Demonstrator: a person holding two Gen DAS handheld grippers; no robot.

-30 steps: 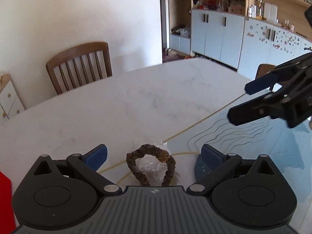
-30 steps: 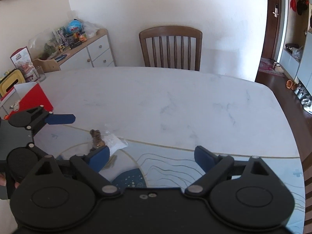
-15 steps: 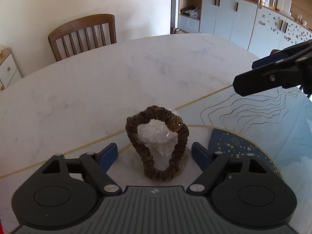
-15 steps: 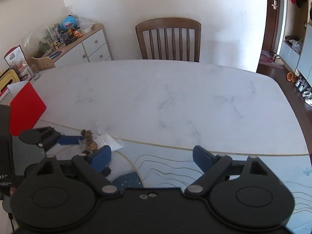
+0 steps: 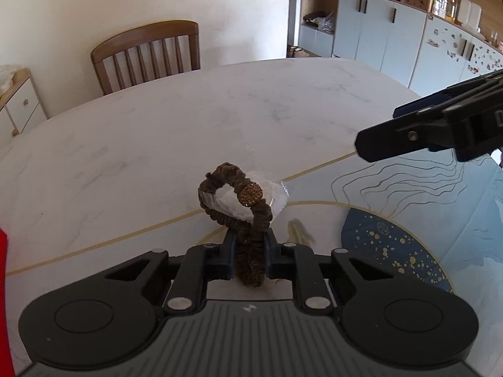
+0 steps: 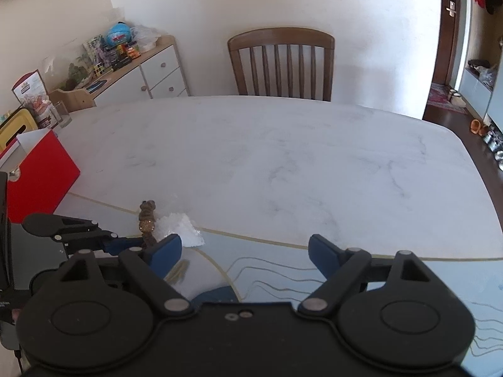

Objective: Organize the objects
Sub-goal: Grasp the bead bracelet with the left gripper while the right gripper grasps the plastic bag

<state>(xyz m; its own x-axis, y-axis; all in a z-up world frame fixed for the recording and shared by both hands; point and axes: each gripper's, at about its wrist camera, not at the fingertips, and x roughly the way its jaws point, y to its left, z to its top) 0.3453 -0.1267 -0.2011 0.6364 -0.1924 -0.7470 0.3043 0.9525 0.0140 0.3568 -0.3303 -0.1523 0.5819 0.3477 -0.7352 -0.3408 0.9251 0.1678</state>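
A brown fabric hair tie (image 5: 239,201) with a gold bead stands up between the fingers of my left gripper (image 5: 250,251), which is shut on its lower part. A crumpled clear plastic bag (image 5: 251,201) lies on the table behind and through the loop. In the right wrist view the hair tie (image 6: 147,223) and bag (image 6: 180,231) sit at the left, with my left gripper (image 6: 125,243) beside them. My right gripper (image 6: 245,253) is open and empty, hovering above the patterned mat to the right of the hair tie; it also shows in the left wrist view (image 5: 405,138).
A red box (image 6: 37,176) stands at the table's left edge. The white marble table (image 6: 267,163) carries a blue and gold patterned mat (image 5: 424,220) at the front. A wooden chair (image 6: 281,62) stands at the far side. A sideboard (image 6: 125,72) with clutter lines the left wall.
My left gripper has closed on the hair tie, which lay flat between open fingers half a second ago and now stands up. My right gripper stays open.
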